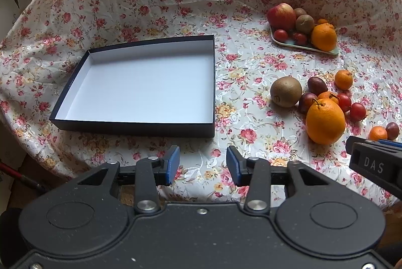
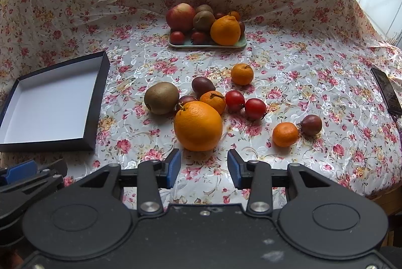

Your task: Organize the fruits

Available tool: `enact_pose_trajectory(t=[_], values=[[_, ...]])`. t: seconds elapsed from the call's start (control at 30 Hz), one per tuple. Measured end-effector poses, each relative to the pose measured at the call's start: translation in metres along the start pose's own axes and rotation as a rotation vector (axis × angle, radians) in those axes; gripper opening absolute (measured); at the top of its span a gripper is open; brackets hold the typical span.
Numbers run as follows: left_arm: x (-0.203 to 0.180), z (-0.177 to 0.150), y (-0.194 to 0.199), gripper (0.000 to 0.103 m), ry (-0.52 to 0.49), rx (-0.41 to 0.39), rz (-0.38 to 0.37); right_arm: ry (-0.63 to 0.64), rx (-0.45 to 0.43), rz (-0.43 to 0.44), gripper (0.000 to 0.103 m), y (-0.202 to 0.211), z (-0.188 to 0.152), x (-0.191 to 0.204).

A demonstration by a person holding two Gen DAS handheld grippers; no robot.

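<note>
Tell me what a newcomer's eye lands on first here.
First the big orange, bright on the floral tablecloth just ahead of the open right gripper, with smaller fruit scattered behind it. Then the empty dark box with its white inside, to the left, and the heaped fruit tray at the back.

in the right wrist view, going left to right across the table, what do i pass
box → kiwi → big orange → tomato → lone mandarin → plum → phone
</note>
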State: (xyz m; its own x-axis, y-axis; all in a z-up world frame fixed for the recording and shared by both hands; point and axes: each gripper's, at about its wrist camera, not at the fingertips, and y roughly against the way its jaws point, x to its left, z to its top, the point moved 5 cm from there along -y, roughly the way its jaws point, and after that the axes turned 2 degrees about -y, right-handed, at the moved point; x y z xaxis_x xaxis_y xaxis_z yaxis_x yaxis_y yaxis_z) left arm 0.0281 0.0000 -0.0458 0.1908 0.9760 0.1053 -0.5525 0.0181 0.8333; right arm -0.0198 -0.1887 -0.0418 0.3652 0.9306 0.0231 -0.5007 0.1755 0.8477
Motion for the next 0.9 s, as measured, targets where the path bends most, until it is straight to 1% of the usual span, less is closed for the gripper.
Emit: enact_pose_trajectory(t=[0.27, 0.9], values=[[-0.001, -0.0014, -0.0001, 0.051, -0.002, 0.002, -0.006, 0.008, -0.009, -0.003, 0.042, 0.002, -0.0003, 0.0018], [-0.0028, -0.0026, -0.0008, 0.051, -0.001, 0.007, -0.007, 0.011, 0.004, 0.003, 0.044, 0.0008, -0.0007, 0.0029]])
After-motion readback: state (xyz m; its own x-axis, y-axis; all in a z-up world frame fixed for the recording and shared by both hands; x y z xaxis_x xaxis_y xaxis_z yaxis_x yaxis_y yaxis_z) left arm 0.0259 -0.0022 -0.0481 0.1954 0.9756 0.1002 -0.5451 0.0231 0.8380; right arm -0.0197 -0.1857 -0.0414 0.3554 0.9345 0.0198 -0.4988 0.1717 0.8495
